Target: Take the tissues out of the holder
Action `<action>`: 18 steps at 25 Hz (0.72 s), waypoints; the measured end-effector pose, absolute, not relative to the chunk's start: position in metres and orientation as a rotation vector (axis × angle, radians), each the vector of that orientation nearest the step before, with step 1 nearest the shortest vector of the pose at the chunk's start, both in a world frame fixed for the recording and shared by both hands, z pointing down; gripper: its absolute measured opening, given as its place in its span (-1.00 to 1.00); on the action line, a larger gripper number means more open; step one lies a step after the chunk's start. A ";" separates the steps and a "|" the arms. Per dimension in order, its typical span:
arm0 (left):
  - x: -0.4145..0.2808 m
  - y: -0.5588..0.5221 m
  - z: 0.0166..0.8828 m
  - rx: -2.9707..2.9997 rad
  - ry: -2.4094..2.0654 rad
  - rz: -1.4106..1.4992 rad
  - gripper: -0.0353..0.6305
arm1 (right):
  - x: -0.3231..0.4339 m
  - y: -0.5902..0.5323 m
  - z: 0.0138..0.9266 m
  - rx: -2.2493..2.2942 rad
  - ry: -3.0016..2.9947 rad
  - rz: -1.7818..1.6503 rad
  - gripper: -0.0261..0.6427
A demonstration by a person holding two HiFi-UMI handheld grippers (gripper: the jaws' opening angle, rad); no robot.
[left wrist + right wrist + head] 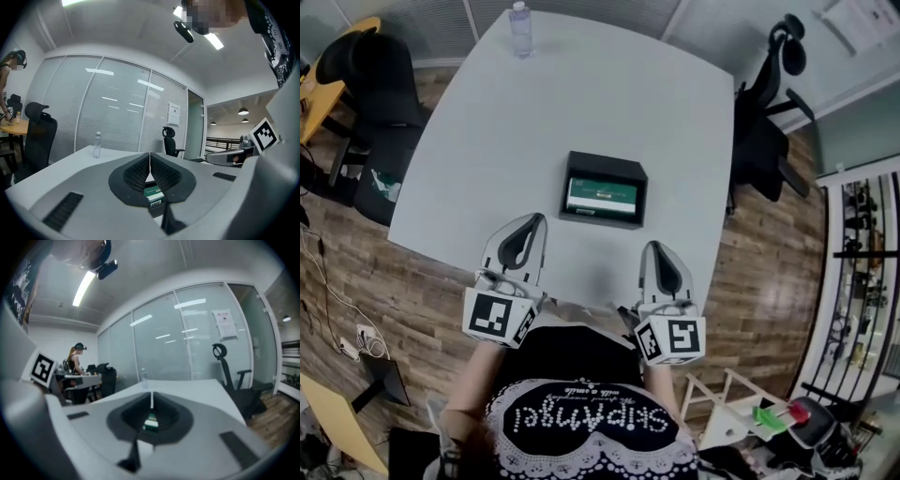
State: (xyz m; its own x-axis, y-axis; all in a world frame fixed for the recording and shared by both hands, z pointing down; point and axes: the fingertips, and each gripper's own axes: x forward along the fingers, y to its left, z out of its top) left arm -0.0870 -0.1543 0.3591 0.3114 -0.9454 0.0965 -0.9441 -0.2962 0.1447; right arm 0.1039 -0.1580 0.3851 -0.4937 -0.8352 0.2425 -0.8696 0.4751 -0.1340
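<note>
A black tissue holder (603, 188) lies flat in the middle of the white table (581, 103), with a green tissue pack (602, 195) showing in its top. Both grippers hover over the table's near edge, short of the holder. My left gripper (531, 221) is shut and empty, to the holder's near left. My right gripper (660, 249) is shut and empty too, to its near right. In the left gripper view the jaws (150, 155) meet at the tip, and the green pack (153, 193) shows through the gap below them. The right gripper (151, 398) view shows the pack (151, 422) the same way.
A clear water bottle (520, 28) stands at the table's far edge. Black office chairs stand at the left (380, 89) and the right (769, 117) of the table. A person (75, 359) stands at a desk in the background.
</note>
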 end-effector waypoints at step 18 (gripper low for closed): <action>-0.074 -0.173 0.360 2.353 -1.812 0.046 -0.79 | 0.124 -0.184 0.395 1.463 -2.595 0.433 -0.82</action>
State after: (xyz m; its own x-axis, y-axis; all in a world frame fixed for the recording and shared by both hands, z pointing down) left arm -0.0738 -0.1729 0.3602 0.2610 -0.9568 0.1284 -0.9621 -0.2468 0.1161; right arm 0.1243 -0.1839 0.3954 -0.5210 -0.8155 0.2520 -0.8531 0.4885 -0.1832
